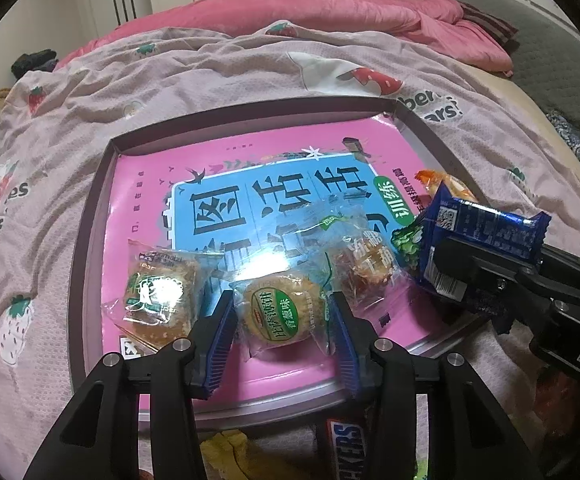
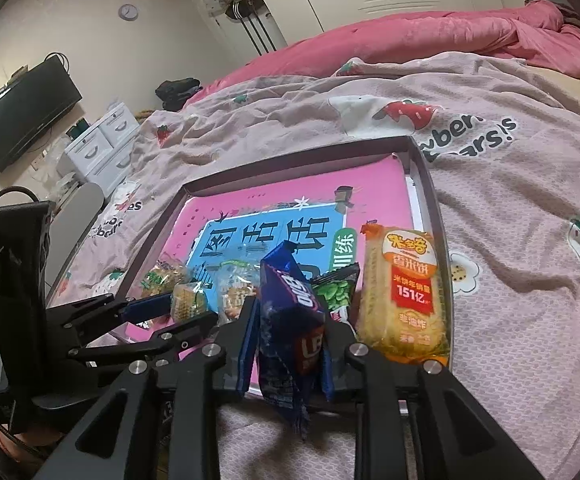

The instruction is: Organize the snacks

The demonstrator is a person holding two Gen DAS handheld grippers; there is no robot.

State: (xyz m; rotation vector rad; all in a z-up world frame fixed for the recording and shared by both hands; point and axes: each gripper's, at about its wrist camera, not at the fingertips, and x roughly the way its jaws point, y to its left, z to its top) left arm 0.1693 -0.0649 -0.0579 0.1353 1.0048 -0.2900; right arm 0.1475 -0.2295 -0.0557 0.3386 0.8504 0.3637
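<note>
From the left wrist we see our left gripper (image 1: 283, 316) clamped around a round cookie packet (image 1: 279, 312) with a green label, its blue pads (image 1: 221, 334) pressing the wrapper on both sides, low over the near part of a shallow tray (image 1: 93, 196) lined with a pink book (image 1: 249, 168). A clear-wrapped pastry (image 1: 159, 294) lies just to the left of it on the book, another clear packet (image 1: 360, 262) lies to the right, and a Snickers bar (image 1: 344, 454) sits on the bedspread (image 1: 169, 76) below the tray's near edge. At the far right our right gripper (image 1: 470, 264) carries a blue Oreo packet (image 1: 486, 240). From the right wrist we see our right gripper (image 2: 290, 332) pinching that blue Oreo packet (image 2: 290, 308) upright between its fingers, above the tray's (image 2: 430, 200) near rim. A yellow rice cracker pack (image 2: 406, 296) lies just to the right on the tray, with a green pea snack (image 2: 336, 290) between them, and our left gripper (image 2: 181, 312) grips the cookie packet (image 2: 187, 300) farther left.
</note>
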